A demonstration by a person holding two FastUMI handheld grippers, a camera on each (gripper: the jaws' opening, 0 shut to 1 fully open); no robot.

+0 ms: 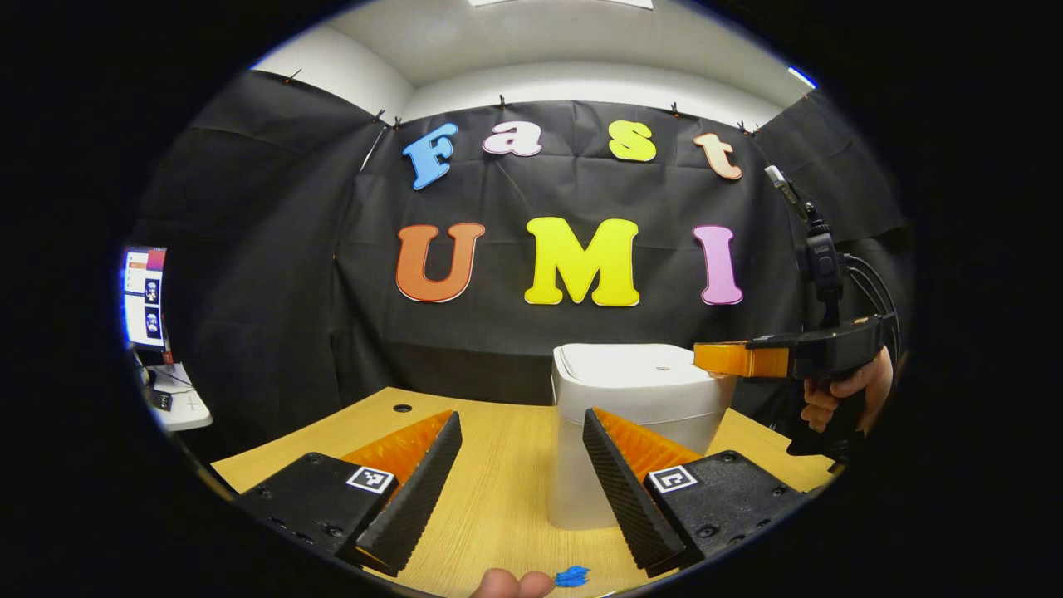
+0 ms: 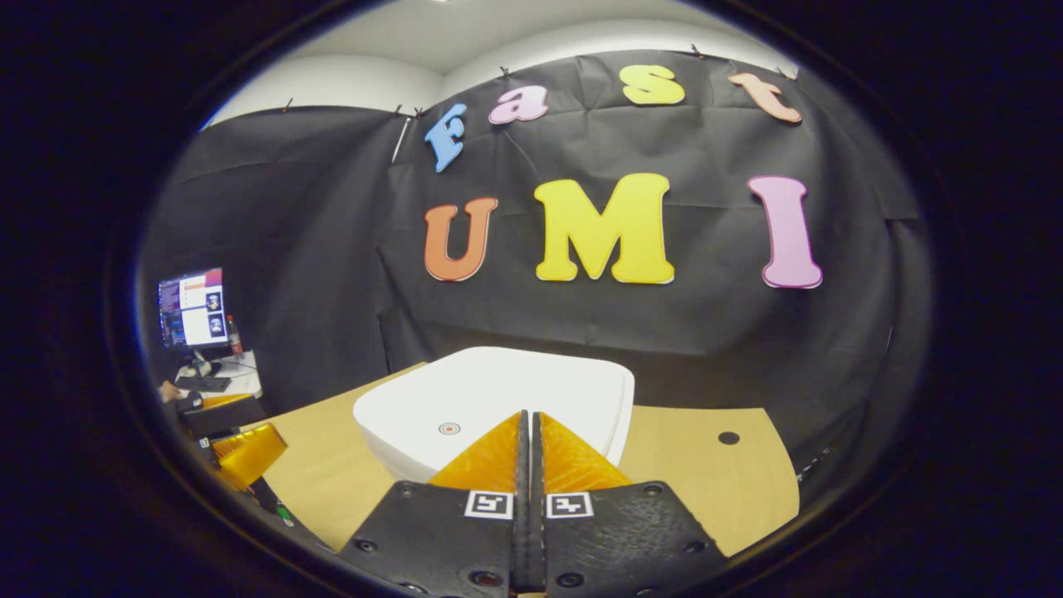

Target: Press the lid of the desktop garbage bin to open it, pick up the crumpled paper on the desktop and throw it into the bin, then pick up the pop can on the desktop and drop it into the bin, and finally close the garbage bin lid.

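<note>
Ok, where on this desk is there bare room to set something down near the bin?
Bare wood lies left of the garbage bin, running out to the desk's grommet hole, and on the bin's other side around a second hole. It is crowded over the lid, where the shut right gripper sits.

White garbage bin (image 1: 631, 390) with red-ringed lid dot; light wood-grain desktop (image 1: 498, 490)

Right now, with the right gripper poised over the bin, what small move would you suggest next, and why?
Probably lower the right gripper straight down onto the lid. The bin looks closed, the fingers are shut together just above the lid near its small round mark, and the left gripper is open and empty.
</note>
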